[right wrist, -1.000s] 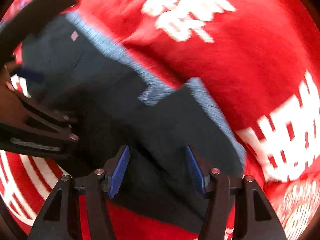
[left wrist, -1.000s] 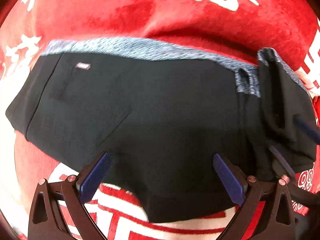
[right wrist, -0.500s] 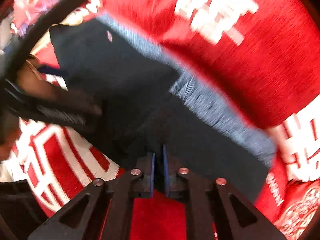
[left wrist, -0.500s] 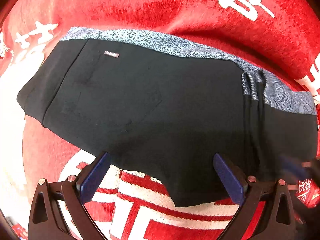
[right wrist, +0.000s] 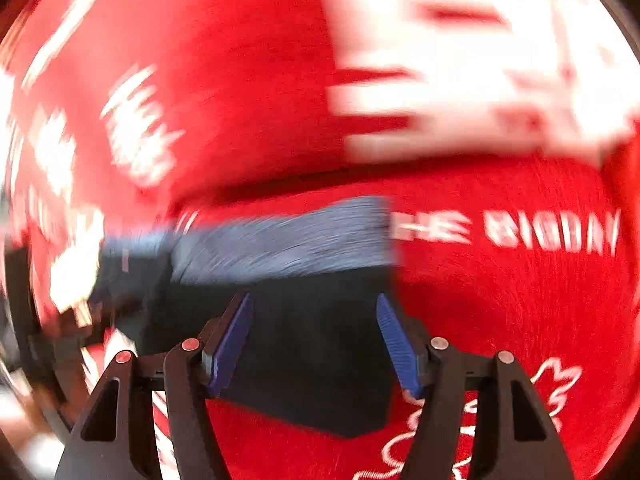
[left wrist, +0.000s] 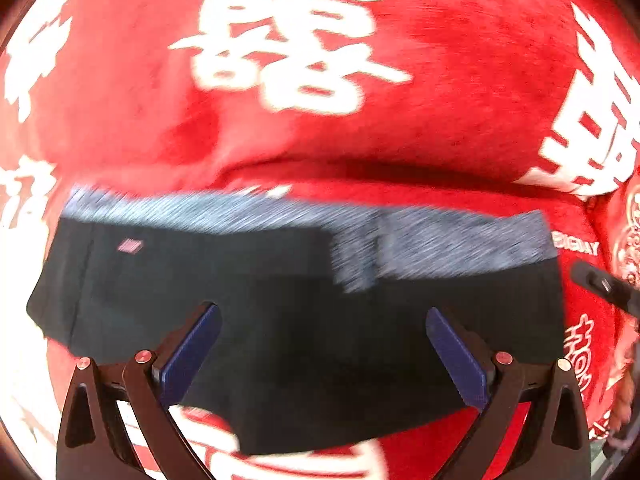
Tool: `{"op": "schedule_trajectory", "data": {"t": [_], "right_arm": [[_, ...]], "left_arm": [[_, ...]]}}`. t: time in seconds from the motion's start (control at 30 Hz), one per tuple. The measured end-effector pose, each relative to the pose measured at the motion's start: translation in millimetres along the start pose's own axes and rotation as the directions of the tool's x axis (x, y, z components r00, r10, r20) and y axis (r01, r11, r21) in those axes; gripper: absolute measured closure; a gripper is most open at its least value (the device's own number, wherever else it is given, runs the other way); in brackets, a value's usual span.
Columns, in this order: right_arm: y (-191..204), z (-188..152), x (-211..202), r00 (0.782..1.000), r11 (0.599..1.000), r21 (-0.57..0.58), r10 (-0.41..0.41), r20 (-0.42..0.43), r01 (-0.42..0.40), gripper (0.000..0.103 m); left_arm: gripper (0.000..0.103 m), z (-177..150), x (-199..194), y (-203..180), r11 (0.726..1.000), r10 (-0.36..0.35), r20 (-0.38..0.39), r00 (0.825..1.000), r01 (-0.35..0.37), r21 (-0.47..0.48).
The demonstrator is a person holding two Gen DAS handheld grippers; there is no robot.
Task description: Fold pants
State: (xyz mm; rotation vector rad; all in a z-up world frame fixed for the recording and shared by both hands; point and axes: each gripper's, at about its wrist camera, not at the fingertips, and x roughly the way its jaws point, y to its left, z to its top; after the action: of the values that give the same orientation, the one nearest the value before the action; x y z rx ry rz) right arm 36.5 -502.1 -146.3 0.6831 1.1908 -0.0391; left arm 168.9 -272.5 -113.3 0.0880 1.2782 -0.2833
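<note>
Lying flat on one red blanket (left wrist: 440,128) with white characters is one pair of black pants (left wrist: 312,320), folded into a short wide block; one grey waistband (left wrist: 440,236) runs along its far edge, and one small pink label (left wrist: 130,245) sits near the left end; two grippers are in view, one per hand. The left gripper (left wrist: 323,334) hangs above the near half of the pants with its two blue pads (left wrist: 192,350) spread wide; nothing is pinched between them, and cloth shows only behind the gap. The right gripper (right wrist: 314,332) is over the right end of the pants (right wrist: 312,344), beside white lettering (right wrist: 508,232) on the blanket; its jaws are opening, partly spread, and its two pads (right wrist: 230,344) press on nothing, the dark cloth lying below the gap; whether the tips touch the fabric cannot be told through the blur. A dark part of the right gripper (left wrist: 600,284) shows at the left view's right edge, apart from the pants.
</note>
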Motion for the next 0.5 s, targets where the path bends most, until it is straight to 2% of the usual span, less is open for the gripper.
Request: {"op": "schedule_trajectory", "data": {"t": [0.07, 0.17, 0.23, 0.3, 0.37, 0.47, 0.5], "right_arm": [[-42, 8, 17, 0.988, 0.975, 0.169, 0.153, -0.038, -0.144, 0.042], [-59, 5, 44, 0.941, 0.924, 0.253, 0.321, -0.105, -0.286, 0.052], [-59, 4, 57, 0.933, 0.920, 0.257, 0.337, -0.126, -0.297, 0.053], [-66, 2, 61, 0.926, 0.902, 0.306, 0.355, -0.128, -0.304, 0.064], [-68, 0, 52, 0.921, 0.901, 0.295, 0.368, -0.125, -0.320, 0.076], [-59, -7, 34, 0.925, 0.921, 0.223, 0.353, -0.138, -0.318, 0.079], [-58, -10, 31, 0.935, 0.934, 0.203, 0.325, -0.144, -0.294, 0.080]], "left_arm": [[0.000, 12, 6, -27, 0.999, -0.024, 0.001, 1.000, 0.024, 0.031], [0.000, 21, 22, -57, 0.997, -0.046, -0.007, 0.999, 0.046, 0.064], [0.000, 24, 38, -69, 0.995, -0.054, -0.027, 0.998, 0.056, 0.080], [0.000, 19, 53, -76, 0.995, -0.024, -0.060, 0.998, 0.030, 0.098], [0.000, 10, 64, -76, 0.994, 0.020, -0.100, 0.995, -0.009, 0.107], [0.000, -1, 67, -66, 0.998, -0.018, -0.136, 0.991, 0.027, 0.064], [0.000, -5, 67, -66, 0.997, -0.015, -0.141, 0.990, 0.025, 0.070]]}}
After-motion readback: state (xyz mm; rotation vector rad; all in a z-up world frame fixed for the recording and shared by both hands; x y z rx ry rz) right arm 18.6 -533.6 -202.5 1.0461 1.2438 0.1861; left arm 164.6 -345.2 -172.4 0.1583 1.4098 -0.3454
